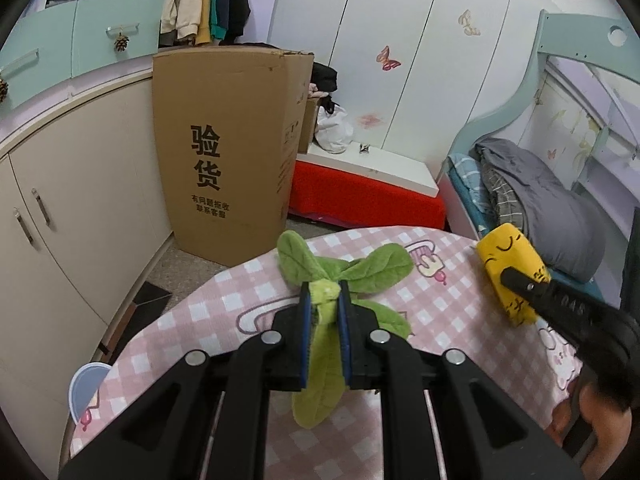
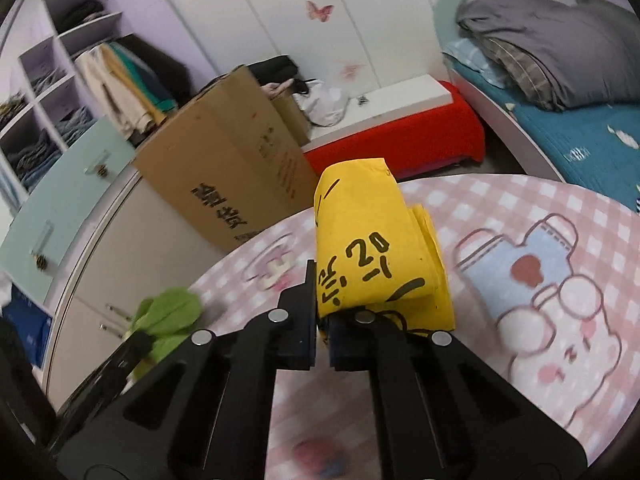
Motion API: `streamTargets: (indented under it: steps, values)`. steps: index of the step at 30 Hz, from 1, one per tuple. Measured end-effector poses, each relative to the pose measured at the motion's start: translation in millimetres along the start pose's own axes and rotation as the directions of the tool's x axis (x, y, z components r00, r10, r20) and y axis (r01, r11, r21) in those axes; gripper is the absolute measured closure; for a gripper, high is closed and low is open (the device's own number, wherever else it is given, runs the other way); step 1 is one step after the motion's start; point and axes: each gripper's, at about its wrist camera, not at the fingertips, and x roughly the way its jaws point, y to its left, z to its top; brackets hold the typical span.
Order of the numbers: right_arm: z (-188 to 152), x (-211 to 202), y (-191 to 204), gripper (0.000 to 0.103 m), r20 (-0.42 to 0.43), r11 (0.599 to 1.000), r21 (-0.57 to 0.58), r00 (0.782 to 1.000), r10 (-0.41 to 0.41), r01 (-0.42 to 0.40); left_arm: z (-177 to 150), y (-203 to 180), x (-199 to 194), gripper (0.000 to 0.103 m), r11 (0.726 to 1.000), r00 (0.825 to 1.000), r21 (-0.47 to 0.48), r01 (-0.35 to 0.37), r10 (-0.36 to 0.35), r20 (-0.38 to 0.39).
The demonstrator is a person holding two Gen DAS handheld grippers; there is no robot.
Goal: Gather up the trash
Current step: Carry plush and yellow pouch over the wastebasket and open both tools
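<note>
The table (image 1: 440,288), covered with a pink checked cloth, stands in front of a tall cardboard box (image 1: 228,152). Above the cloth, the right gripper (image 2: 322,320) is clamped on the edge of a yellow folded packet (image 2: 372,248). The left gripper (image 1: 325,300) is closed narrowly on a green plush leaf toy (image 1: 320,276) over the table's left part.

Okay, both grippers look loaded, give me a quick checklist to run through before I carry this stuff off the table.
1. Left gripper shut on the green leaf toy: ok.
2. Right gripper shut on the yellow package: ok, though it grips only the near edge.
3. Yellow package lifted off the pink checked tablecloth: cannot tell.
4. Trash bin in sight: not ok, none visible.
5. Grippers apart from each other: ok.
</note>
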Motion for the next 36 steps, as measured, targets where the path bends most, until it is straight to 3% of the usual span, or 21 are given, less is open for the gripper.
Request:
streamTargets:
  steps: [5, 10, 17, 22, 27, 29, 36]
  values:
    - [-20, -26, 50, 0.099, -0.009, 0.994, -0.09, 0.998, 0.056, -0.056, 9, 10, -15, 0.092, 0.998, 0.998, -0.023, 0.052, -0.051, 0.02]
    - [-42, -58, 110, 0.099, -0.009, 0.972, -0.157, 0.984, 0.177, -0.176, 6, 39, -58, 0.092, 0.996, 0.995, -0.012, 0.083, -0.083, 0.053]
    - [-89, -69, 212, 0.099, -0.088, 0.908, -0.269, 0.947, 0.308, -0.32, -14, 136, -122, 0.092, 0.995, 0.995, -0.052, 0.087, -0.084, 0.055]
    - [-139, -50, 285, 0.099, -0.196, 0.854, -0.316, 0.909, 0.368, -0.413, -31, 209, -160, 0.092, 0.996, 0.997, -0.086, 0.015, -0.009, 0.076]
    - [-197, -12, 347, 0.099, -0.307, 0.814, -0.331, 0.87, 0.385, -0.477, -53, 286, -176, 0.092, 0.987, 0.991, -0.108, -0.121, 0.126, 0.047]
    - [-219, 9, 362, 0.099, -0.342, 0.81, -0.331, 0.862, 0.375, -0.484, -65, 318, -173, 0.092, 0.975, 0.981, -0.116, -0.187, 0.191, 0.019]
    - [-282, 87, 385, 0.099, -0.459, 0.833, -0.298, 0.835, 0.304, -0.467, -106, 404, -140, 0.091, 0.943, 0.956, -0.173, -0.285, 0.267, -0.121]
